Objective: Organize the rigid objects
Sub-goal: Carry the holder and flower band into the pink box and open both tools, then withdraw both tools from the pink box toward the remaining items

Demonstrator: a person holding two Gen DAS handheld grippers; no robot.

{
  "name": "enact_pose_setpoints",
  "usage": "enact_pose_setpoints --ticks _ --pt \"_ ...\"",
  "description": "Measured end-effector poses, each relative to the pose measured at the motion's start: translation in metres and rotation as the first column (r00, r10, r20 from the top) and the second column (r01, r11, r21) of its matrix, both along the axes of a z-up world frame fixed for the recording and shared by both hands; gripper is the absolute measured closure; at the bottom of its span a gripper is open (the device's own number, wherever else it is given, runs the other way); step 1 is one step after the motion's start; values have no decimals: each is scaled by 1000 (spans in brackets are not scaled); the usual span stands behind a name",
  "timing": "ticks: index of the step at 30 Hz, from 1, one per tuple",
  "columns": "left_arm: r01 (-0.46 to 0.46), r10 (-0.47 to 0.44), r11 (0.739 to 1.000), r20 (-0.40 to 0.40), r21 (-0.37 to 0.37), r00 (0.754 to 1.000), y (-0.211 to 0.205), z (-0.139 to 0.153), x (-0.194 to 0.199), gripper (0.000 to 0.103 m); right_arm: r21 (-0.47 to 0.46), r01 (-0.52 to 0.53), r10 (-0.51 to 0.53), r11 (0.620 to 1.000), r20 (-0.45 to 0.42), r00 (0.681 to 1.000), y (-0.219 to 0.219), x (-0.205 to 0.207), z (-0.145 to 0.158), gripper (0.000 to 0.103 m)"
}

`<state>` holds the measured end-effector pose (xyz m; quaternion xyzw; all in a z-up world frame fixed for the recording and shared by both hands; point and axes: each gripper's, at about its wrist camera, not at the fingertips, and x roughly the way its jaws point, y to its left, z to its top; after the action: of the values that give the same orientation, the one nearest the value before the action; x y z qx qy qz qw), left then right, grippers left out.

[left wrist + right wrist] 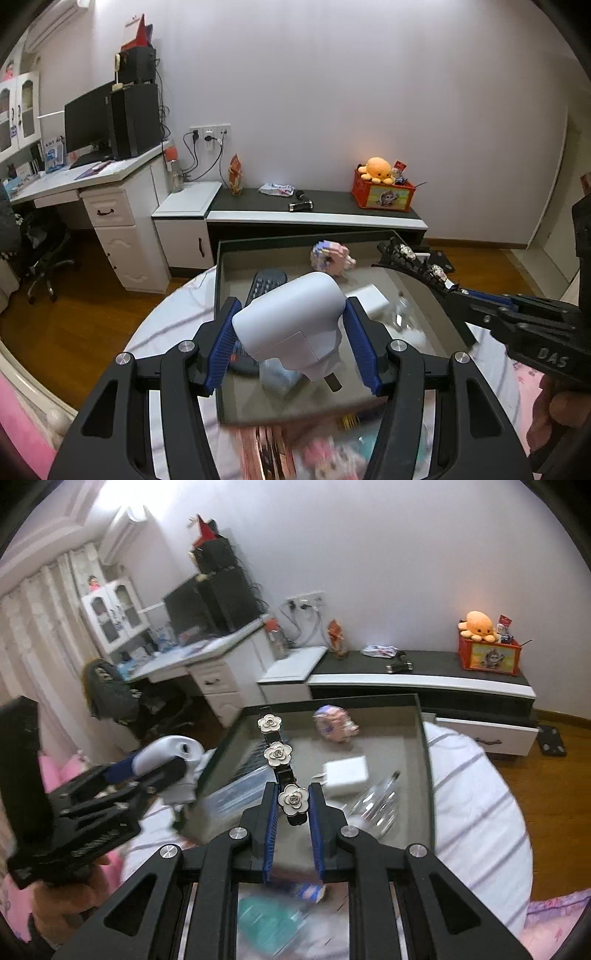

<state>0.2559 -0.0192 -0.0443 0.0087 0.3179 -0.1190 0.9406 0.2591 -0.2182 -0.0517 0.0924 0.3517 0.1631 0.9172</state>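
A white plug adapter (291, 321) is clamped in the left gripper (291, 343) above the open box (221, 295), while a flowered hair clip (282, 760), long axis pointing forward over the box, is pinched by the right gripper (293, 808).

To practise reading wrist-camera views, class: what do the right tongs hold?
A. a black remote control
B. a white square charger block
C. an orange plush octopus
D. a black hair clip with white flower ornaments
D: in the right wrist view, the right tongs are shut on the black hair clip with white flower ornaments, above the grey open box; the white square charger block lies in the box.
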Motion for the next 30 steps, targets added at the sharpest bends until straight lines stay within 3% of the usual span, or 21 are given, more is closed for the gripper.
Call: enact_pose_setpoints --ticks 7,15,17,18,19,22,26,28,30 --pt "5 -4 1000 -65 20 998 -16 -29 61 45 -59 43 -48 997 -82 995 -8 64 -36 87" --pt "3 4 998 -132 56 991 -24 -55 90 48 -159 54 -75 986 -130 989 0 90 -57 86" --pt "-3 12 998 -135 69 991 -25 -55 89 41 -186 61 -87 981 -134 987 2 91 -58 63" --pt "-5 15 997 -129 72 991 -25 -55 88 32 -185 69 -94 980 -131 987 1 90 -58 39" --pt "-9 18 997 -119 73 993 -24 -53 86 22 -182 78 -101 980 -122 987 0 87 -56 26" --pt "-24 30 997 -82 74 996 -20 -43 76 3 -189 94 -114 977 -102 988 0 80 -50 20" --pt "-53 56 996 -45 74 997 -10 -26 56 0 -162 102 -118 982 -94 989 -1 69 -39 12" --pt "-70 73 995 -31 72 997 -4 -18 43 0 -148 109 -122 983 -84 989 -2 59 -31 0" --pt "-86 87 994 -18 61 996 4 -9 27 0 -128 114 -122 985 -61 991 -3 47 -22 0"
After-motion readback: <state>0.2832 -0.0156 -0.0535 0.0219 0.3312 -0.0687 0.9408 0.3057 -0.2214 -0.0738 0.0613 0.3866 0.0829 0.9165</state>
